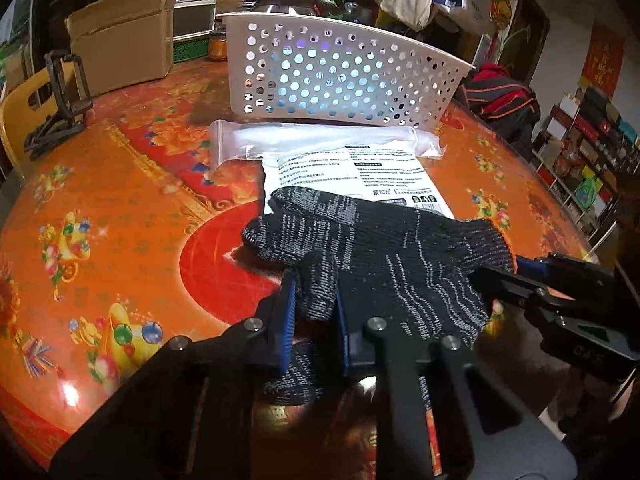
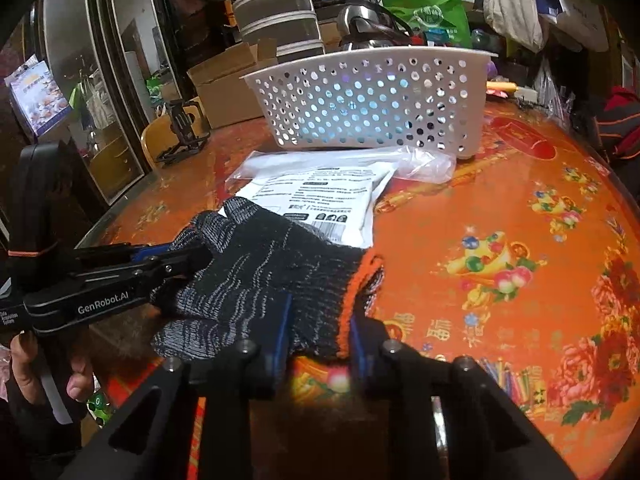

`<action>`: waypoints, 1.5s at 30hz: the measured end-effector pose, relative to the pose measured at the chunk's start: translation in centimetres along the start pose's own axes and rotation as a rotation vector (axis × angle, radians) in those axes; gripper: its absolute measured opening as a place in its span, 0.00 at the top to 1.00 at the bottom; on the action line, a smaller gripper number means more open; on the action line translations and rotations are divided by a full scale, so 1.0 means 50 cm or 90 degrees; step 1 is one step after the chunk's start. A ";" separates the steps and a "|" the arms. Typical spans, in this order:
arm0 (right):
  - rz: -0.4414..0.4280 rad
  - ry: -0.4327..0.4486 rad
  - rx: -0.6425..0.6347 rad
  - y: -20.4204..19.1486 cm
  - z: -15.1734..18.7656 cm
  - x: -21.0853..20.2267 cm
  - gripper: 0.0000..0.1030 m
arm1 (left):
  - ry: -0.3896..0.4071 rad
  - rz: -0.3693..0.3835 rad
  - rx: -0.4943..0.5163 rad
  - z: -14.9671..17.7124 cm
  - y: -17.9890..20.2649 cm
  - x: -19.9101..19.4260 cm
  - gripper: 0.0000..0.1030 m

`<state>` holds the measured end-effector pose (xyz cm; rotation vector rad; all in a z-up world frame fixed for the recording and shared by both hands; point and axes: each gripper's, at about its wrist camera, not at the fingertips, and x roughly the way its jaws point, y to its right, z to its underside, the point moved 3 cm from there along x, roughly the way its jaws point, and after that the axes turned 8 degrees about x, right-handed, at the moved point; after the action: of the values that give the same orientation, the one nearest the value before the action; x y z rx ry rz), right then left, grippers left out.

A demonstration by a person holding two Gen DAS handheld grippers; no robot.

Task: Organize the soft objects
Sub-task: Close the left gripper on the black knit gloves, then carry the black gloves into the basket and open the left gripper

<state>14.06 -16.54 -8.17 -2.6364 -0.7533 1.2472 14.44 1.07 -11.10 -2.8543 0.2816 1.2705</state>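
Left wrist view shows the left claw [image 1: 316, 300] closed down on one finger of the black knit glove [image 1: 384, 256], its blue pads pressing the fabric from both sides. The glove lies spread over the orange patterned counter [image 1: 120, 208], its fingertips overlapping the near edge of a white printed packet [image 1: 360, 172]. Behind that packet lies a clear plastic bag [image 1: 320, 140], and just beyond it stands a white perforated basket [image 1: 340, 72], with something pale blue showing through its holes.

Right wrist view shows the right claw [image 2: 318, 332] gripping the glove's orange-trimmed cuff [image 2: 360, 292], the cuff bunched between its two fingers. The left claw enters from the left side of this view and meets the glove at its finger end, so the glove hangs held between the two claws, low over the counter near its front edge. Whether its middle touches the counter cannot be told.

A cardboard box [image 1: 120, 40] sits on the far left part of the counter, and a black folding stand [image 1: 60, 104] is near the edge beside it.
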 end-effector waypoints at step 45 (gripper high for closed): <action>0.039 0.219 -0.073 -0.052 -0.387 -0.214 0.85 | 0.217 0.028 0.021 -0.367 0.004 -0.264 0.85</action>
<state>21.93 -17.70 12.63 -2.8753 -0.7078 0.7486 19.30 1.61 10.97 -3.0385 0.3635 0.7677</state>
